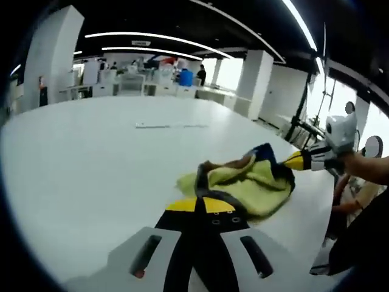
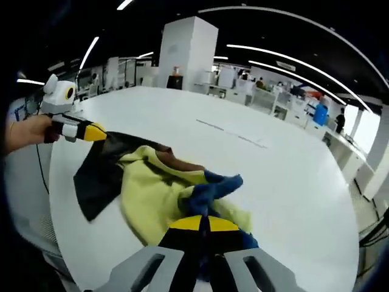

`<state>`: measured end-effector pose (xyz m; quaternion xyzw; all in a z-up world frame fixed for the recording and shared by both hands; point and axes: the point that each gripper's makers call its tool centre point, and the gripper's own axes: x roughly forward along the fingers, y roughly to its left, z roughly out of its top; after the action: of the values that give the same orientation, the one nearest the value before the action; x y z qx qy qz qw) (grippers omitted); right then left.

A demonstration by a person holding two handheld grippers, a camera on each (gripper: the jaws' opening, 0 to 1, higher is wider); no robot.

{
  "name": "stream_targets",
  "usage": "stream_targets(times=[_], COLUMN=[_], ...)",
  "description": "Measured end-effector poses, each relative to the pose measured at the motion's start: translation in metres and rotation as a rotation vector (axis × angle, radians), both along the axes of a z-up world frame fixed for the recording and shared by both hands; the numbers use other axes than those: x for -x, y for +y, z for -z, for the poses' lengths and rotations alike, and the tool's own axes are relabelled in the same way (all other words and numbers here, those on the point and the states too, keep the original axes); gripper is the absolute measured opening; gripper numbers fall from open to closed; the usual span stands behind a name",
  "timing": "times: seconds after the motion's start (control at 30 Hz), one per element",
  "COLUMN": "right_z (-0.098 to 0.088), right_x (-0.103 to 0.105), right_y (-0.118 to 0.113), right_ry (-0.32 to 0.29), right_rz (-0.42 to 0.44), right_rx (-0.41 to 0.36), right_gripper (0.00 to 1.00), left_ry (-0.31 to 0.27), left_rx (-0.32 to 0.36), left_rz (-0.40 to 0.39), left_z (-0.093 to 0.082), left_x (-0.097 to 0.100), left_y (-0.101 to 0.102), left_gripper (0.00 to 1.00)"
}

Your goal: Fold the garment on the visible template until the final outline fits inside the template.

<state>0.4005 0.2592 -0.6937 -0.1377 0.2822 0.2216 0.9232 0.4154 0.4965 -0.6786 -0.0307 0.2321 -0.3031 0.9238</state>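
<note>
A bunched garment (image 1: pixel 252 182) of yellow-green, blue and dark cloth lies near the rim of the white table (image 1: pixel 91 158). In the left gripper view my left gripper (image 1: pixel 203 198) is shut on a dark edge of it, and my right gripper (image 1: pixel 287 163) reaches in from the right, pinching the blue corner. In the right gripper view the garment (image 2: pixel 152 198) spreads ahead. My right gripper (image 2: pixel 203 219) is shut on its blue part, and the left gripper (image 2: pixel 102 135) holds the dark panel's far corner. A thin line of template marking (image 1: pixel 170 126) (image 2: pixel 234 132) lies farther out on the table.
The table edge (image 2: pixel 61 207) runs close beside the garment, with a person's hand (image 2: pixel 27 134) past it. Broad bare tabletop stretches beyond the marking. Desks, white pillars (image 2: pixel 185 52) and people stand far off in the room.
</note>
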Motion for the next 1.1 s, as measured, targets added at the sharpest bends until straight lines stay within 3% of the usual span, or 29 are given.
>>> stream_targets(times=[0.27, 0.63, 0.93, 1.1], right_z=[-0.046, -0.079, -0.099, -0.102], right_x=[-0.016, -0.045, -0.081, -0.103], right_y=[-0.028, -0.047, -0.058, -0.069], right_ry=[-0.079, -0.103, -0.112, -0.121], right_rz=[0.063, 0.106, 0.135, 0.175], right_rx=[-0.023, -0.092, -0.144, -0.148], right_gripper=[0.0, 0.0, 0.0, 0.0], left_ry=[-0.097, -0.188, -0.238, -0.244], left_rx=[0.05, 0.074, 0.039, 0.015], left_rz=[-0.026, -0.055, -0.087, -0.116], left_z=[-0.043, -0.083, -0.095, -0.092], left_x=[-0.017, -0.052, -0.098, -0.127], left_y=[-0.005, -0.006, -0.001, 0.003], left_gripper=[0.0, 0.0, 0.0, 0.0])
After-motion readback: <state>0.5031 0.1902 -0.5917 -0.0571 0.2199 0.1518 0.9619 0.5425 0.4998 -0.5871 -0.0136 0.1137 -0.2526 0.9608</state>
